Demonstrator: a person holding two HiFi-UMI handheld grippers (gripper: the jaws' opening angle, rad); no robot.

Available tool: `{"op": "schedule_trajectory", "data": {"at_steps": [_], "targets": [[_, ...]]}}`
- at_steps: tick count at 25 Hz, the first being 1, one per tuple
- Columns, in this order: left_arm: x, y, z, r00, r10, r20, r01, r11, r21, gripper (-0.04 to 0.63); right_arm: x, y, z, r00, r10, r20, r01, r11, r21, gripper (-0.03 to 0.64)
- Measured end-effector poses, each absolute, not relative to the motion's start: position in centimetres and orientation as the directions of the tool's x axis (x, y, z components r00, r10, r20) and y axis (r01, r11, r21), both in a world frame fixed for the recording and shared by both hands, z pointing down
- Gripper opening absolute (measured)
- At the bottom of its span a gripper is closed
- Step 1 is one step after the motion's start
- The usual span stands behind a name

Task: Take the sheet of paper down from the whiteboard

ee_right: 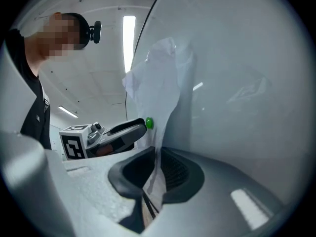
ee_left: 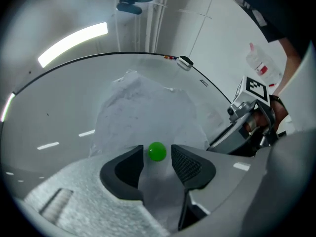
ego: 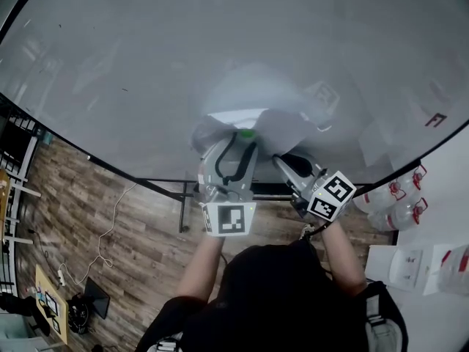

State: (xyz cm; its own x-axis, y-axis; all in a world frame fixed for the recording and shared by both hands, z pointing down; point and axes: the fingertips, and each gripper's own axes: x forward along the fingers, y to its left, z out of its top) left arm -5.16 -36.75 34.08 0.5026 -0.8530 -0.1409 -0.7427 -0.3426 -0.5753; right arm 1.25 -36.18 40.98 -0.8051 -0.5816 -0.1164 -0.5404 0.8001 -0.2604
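White paper sheet (ee_right: 159,85) — crumpled, creased — pinched in right tool (ee_right: 157,156).

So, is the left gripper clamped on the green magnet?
No: the left gripper's jaws stand apart, with the green magnet untouched between their tips.

Wood-plank floor (ego: 139,259) at seven o'clock, white cable (ego: 111,232) trailing across it. Plastic jugs (ego: 388,196) at three o'clock. Ceiling strip light (ee_left: 73,44) lit.

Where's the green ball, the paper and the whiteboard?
green ball (ee_left: 157,151), left gripper view, its round front.
sheet of paper (ee_right: 160,83), right gripper view, its crumpled middle.
whiteboard (ego: 146,64), head view, its bare surface.
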Motion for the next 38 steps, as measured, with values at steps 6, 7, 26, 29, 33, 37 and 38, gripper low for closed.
{"op": "schedule_trajectory", "data": {"at_steps": [6,7,26,29,33,37,38], "targets": [[-4.48,-37.2,34.1,0.457,-0.874,-0.164,-0.724,-0.258,-0.64,0.184,1.54,-36.39,41.15,-0.815,-0.567,-0.119,-0.524,0.809,-0.264,0.043],[-4.54,-37.32,34.09,0.45,-0.877,-0.167,-0.728,-0.252,-0.638,0.183,1.52,-36.41,41.18,-0.818,-0.564,-0.117,-0.522,0.812,-0.263,0.041],[-4.7,-37.74,33.7,0.4,-0.893,-0.207,-0.746,-0.186,-0.639,0.135,1.22,-36.59,40.75,-0.842,-0.524,-0.129,-0.481,0.837,-0.26,0.032],[-4.8,-37.76,33.72,0.408,-0.89,-0.206,-0.748,-0.197,-0.634,0.133,1.3,-36.69,40.75,-0.839,-0.526,-0.137,-0.478,0.835,-0.273,0.026],[-4.92,-37.64,33.6,0.412,-0.888,-0.204,-0.747,-0.201,-0.633,0.133,1.2,-36.6,40.61,-0.836,-0.529,-0.143,-0.478,0.832,-0.281,0.011],[-4.99,-37.45,33.65,0.417,-0.887,-0.201,-0.75,-0.21,-0.627,0.133,1.26,-36.4,40.59,-0.833,-0.532,-0.149,-0.475,0.827,-0.3,0.005],[-5.0,-37.33,33.73,0.418,-0.885,-0.202,-0.751,-0.212,-0.625,0.133,1.3,-36.36,40.64,-0.832,-0.534,-0.15,-0.474,0.826,-0.306,0.005]]}}
